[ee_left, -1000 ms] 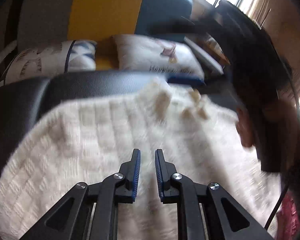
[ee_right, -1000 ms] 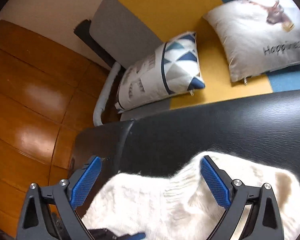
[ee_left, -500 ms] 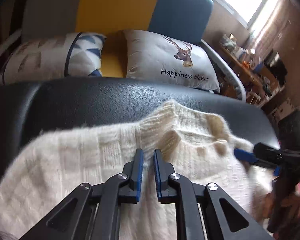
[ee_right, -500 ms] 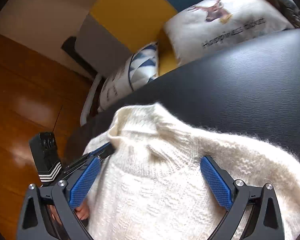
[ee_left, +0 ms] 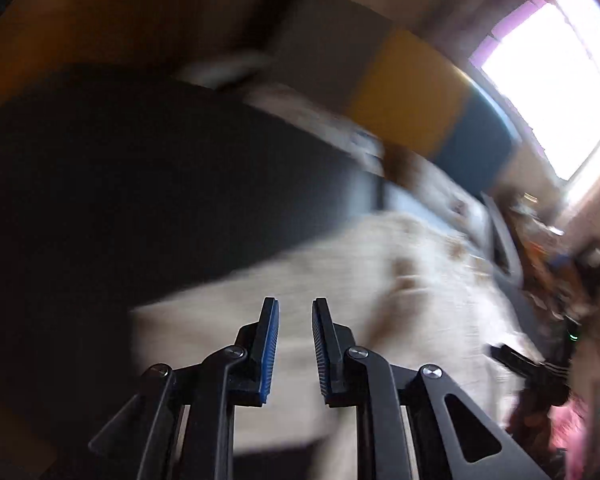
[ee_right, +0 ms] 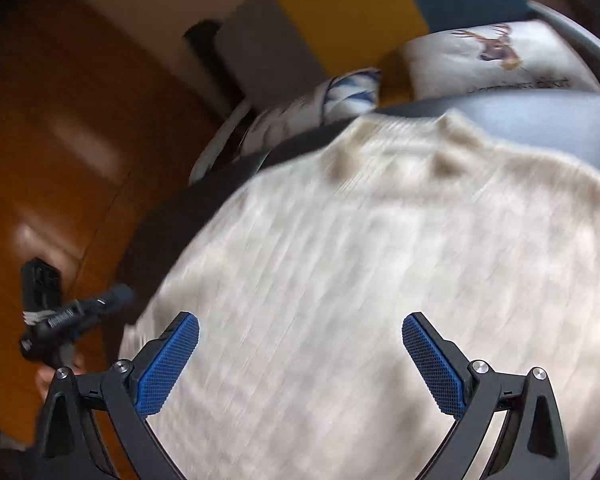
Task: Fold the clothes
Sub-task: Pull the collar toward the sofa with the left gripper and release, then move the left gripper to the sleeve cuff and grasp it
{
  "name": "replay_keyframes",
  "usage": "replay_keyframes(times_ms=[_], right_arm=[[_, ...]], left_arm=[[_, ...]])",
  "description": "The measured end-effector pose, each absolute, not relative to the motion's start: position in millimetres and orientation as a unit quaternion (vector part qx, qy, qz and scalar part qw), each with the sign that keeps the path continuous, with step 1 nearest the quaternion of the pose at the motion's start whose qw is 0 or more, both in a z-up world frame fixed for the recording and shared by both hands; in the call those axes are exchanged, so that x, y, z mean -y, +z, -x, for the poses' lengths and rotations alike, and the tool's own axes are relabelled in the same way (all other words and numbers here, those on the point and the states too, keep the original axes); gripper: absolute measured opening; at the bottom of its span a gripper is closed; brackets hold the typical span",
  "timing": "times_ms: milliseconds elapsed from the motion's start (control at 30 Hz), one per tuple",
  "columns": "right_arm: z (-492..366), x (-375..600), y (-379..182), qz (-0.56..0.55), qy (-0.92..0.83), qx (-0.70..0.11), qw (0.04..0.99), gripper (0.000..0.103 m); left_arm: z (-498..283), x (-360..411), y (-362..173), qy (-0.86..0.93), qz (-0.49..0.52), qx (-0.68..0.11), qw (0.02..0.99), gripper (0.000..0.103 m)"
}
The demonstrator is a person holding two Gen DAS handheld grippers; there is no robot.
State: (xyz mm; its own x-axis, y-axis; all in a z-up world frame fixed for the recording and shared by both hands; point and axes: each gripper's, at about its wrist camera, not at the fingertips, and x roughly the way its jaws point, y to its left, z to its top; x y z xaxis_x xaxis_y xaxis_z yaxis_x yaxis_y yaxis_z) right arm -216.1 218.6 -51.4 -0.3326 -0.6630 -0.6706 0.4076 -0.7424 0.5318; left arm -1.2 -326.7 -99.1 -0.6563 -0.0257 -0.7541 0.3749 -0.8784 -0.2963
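Observation:
A cream knit sweater (ee_right: 380, 260) lies spread on a black padded surface (ee_right: 540, 120), collar at the far side. My right gripper (ee_right: 300, 320) hovers over the sweater's body, wide open, with nothing pinched. In the blurred left wrist view the sweater (ee_left: 420, 300) reaches from the centre to the right. My left gripper (ee_left: 295, 304) is over its near left part. Its jaws stand a narrow gap apart and are opening, with nothing between them. The left gripper (ee_right: 118, 294) also shows beside the sweater's left edge, over the floor.
A sofa (ee_right: 340, 4) with grey, yellow and blue panels stands behind the black surface (ee_left: 140, 180). On it lie a deer-print pillow (ee_right: 492, 60) and a blue-triangle pillow (ee_right: 340, 96). Wooden floor (ee_right: 60, 140) lies to the left. A bright window (ee_left: 548, 72) and clutter are at the right.
My left gripper swung left from the collar to the sweater's left side, rolled, and its jaws parted slightly. My right gripper pulled back from the collar over the sweater's body.

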Motion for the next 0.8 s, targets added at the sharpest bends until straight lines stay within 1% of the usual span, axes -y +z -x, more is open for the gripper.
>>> replay_keyframes(times_ms=[67, 167, 233, 333, 467, 600, 700, 767, 800], right_arm=[[199.0, -203.7, -59.9, -0.476, -0.808, 0.109, 0.329, 0.103], [178.4, -191.1, -68.2, -0.462, -0.825, 0.068, 0.319, 0.103], [171.9, -187.8, -71.1, -0.447, -0.835, 0.048, 0.316, 0.103], [171.8, -190.4, -72.6, -0.443, -0.837, 0.052, 0.316, 0.103], [172.1, -201.3, -76.1, -0.441, -0.834, 0.078, 0.322, 0.103], [172.0, -202.2, -75.5, -0.437, -0.833, 0.097, 0.324, 0.103], [175.1, -201.0, -76.7, -0.437, -0.833, 0.102, 0.324, 0.103], [174.1, -200.3, -75.7, -0.436, -0.833, 0.102, 0.324, 0.103], [173.5, -200.0, -75.1, -0.436, -0.833, 0.102, 0.324, 0.103]], left_arm=[[-31.3, 333.8, -99.0, -0.889, -0.401, -0.171, 0.138, 0.02], [-52.6, 324.4, -111.1, -0.886, -0.429, -0.122, 0.125, 0.021], [-58.9, 296.2, -116.2, -0.896, -0.427, -0.047, 0.111, 0.023], [-57.0, 249.9, -125.6, -0.903, -0.421, 0.059, 0.065, 0.023], [-44.9, 209.6, -150.3, -0.886, -0.431, 0.169, 0.021, 0.023], [-33.8, 201.5, -162.6, -0.879, -0.423, 0.219, 0.028, 0.023], [-26.7, 212.3, -159.4, -0.884, -0.414, 0.215, 0.047, 0.023], [-29.5, 228.3, -161.6, -0.882, -0.407, 0.228, 0.068, 0.027], [-27.5, 236.7, -165.1, -0.879, -0.411, 0.23, 0.074, 0.027]])
